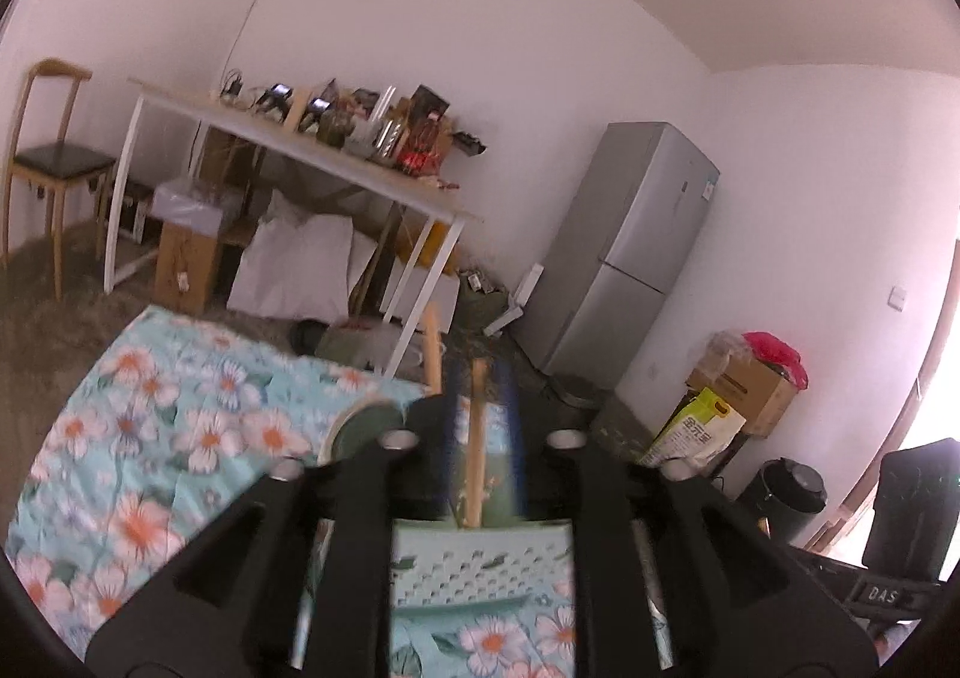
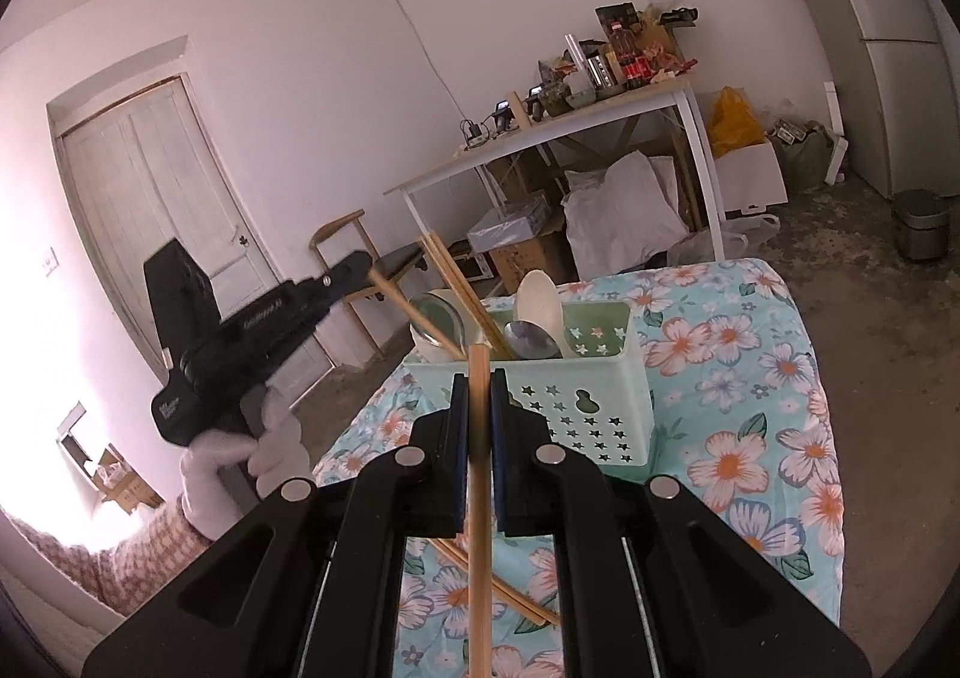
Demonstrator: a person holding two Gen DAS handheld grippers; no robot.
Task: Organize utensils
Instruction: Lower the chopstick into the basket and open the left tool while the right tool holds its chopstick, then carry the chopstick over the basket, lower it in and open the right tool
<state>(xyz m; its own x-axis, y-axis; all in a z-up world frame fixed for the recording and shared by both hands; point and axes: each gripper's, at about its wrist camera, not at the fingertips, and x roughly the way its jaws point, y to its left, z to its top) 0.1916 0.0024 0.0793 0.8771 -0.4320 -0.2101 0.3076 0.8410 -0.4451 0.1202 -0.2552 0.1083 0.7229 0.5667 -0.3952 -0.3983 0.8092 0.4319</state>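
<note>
Your right tool [image 2: 478,378] holds one chopstick [image 2: 478,468] tight just before the green basket [image 2: 576,396] on the counter [image 2: 750,378], so lift its tip over the rim and lower it beside the spoons [image 2: 534,339], while your left tool [image 1: 480,396], half open around another chopstick [image 1: 477,438], stays aside

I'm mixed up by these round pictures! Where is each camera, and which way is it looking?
Left wrist: rides the left gripper, looking across the floral tablecloth toward a grey fridge.
Right wrist: rides the right gripper, facing the mint-green plastic utensil basket; a white-gloved hand shows.
Shared: basket, tablecloth, cluttered white table.
</note>
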